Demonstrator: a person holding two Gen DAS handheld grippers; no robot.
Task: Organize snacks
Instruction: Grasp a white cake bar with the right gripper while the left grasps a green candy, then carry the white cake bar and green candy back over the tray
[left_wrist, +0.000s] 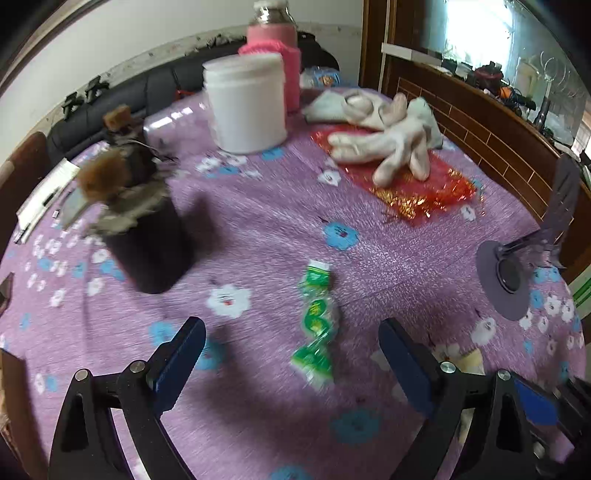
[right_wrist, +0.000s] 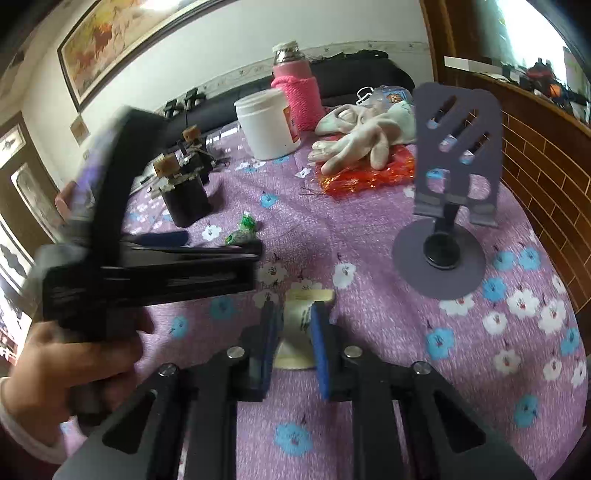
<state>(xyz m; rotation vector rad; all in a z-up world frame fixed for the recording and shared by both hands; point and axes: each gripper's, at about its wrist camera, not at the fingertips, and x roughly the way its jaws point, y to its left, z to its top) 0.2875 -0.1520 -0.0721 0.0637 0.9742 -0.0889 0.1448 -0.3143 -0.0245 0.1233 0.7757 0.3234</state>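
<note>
The right tool grips a cream packet at 6 o'clock, the left tool gapes wide around a green candy lying on the counter, with a dark jar at 10 and a white tub at 12.

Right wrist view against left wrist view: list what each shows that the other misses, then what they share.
Only the right wrist view shows the right gripper shut on a pale snack packet, the hand holding the left gripper, and a framed picture on the wall. Only the left wrist view shows the left gripper open around the green snack packet. Both show that green packet, the white jar, white gloves, purple phone stand and dark jar.
</note>
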